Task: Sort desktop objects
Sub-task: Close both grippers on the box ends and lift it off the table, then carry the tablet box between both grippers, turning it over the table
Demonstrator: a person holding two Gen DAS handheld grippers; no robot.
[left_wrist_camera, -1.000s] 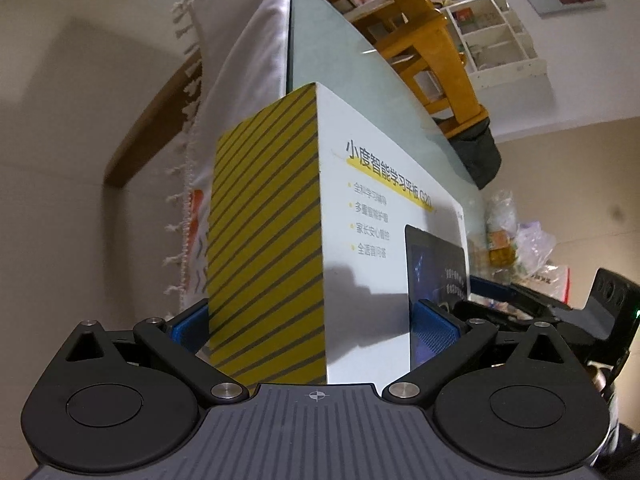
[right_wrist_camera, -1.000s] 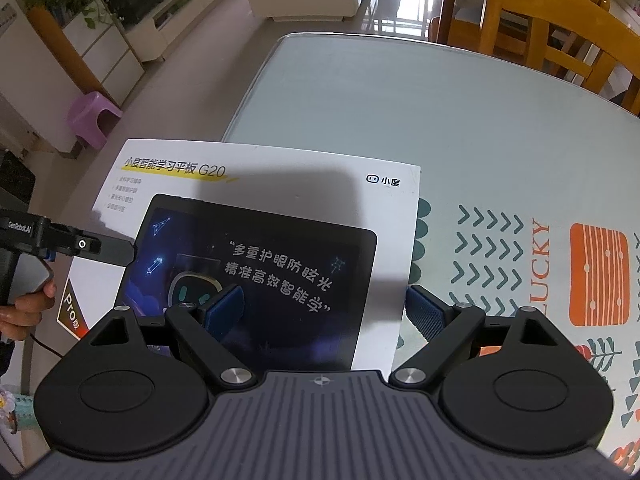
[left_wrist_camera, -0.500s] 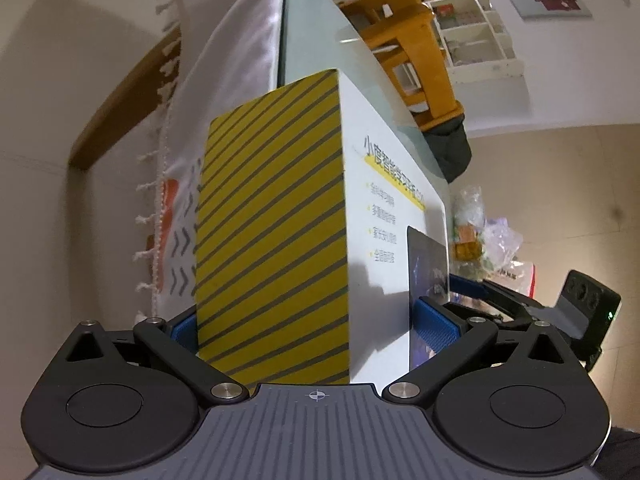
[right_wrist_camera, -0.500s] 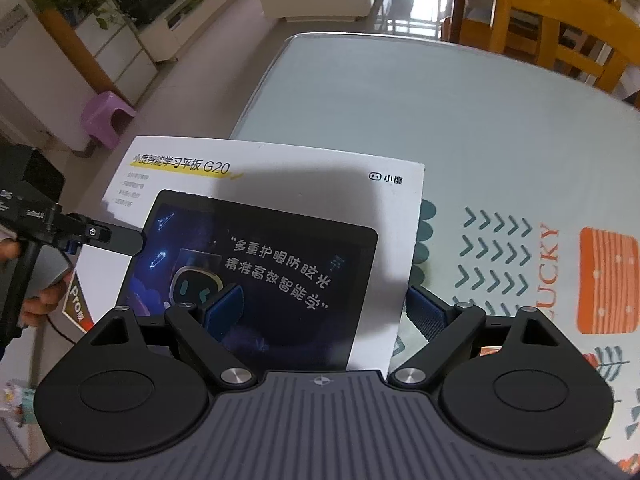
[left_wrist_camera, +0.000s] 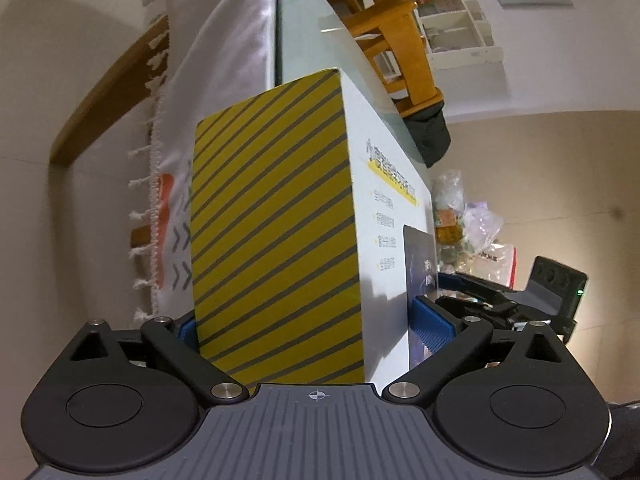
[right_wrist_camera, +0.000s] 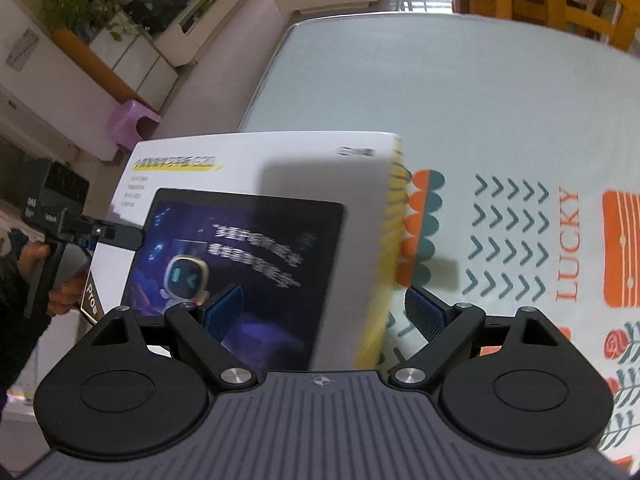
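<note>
The tablet box (left_wrist_camera: 276, 236) has a yellow side with grey diagonal stripes and a white face printed with a dark tablet picture. The tablecloth (right_wrist_camera: 520, 240) is pale with orange blocks, teal chevrons and orange "LUCKY" lettering. The stool (right_wrist_camera: 132, 124) is lilac.

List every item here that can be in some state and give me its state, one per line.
tablet box: closed, gripped on two sides, tilting with its yellow striped side showing.
left gripper: shut on the tablet box across its thickness.
right gripper: jaws spread around the box's lower edge; whether they grip it cannot be told.
tablecloth: spread flat on the table under glass.
</note>
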